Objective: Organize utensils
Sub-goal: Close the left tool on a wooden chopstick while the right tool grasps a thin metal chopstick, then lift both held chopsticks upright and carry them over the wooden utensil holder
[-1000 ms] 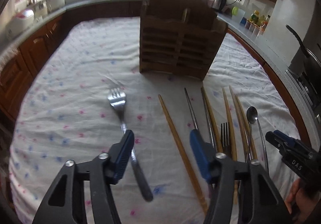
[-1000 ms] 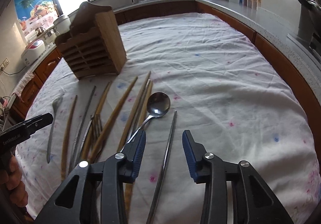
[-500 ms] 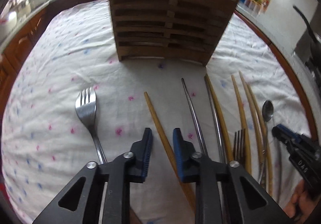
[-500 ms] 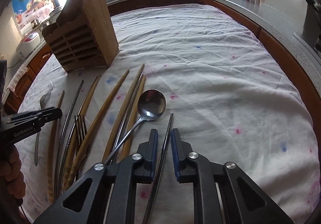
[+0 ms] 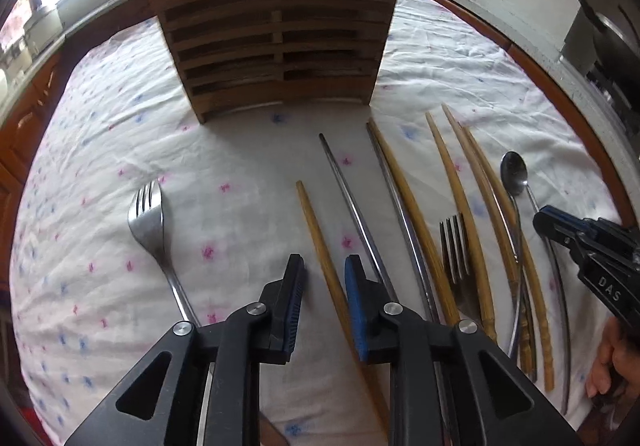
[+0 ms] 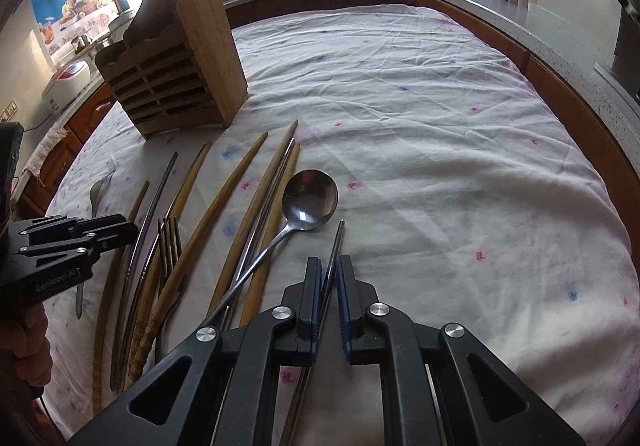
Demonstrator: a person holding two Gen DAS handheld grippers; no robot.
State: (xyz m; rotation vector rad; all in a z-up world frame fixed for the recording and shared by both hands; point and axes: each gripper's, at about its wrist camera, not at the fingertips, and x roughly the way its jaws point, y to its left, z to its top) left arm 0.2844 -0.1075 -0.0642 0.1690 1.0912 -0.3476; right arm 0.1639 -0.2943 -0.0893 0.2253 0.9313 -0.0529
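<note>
Black hand-held gripper (image 5: 324,270), blue pads (image 5: 354,286)

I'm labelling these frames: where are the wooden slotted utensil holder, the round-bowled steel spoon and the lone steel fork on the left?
wooden slotted utensil holder (image 5: 276,46), left wrist view, slatted front
round-bowled steel spoon (image 6: 310,200), right wrist view, bowl
lone steel fork (image 5: 147,220), left wrist view, head below the tines

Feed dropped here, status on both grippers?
Right gripper shut on metal chopstick. Left gripper opening, straddling wooden chopstick. Holder path clear.
</note>
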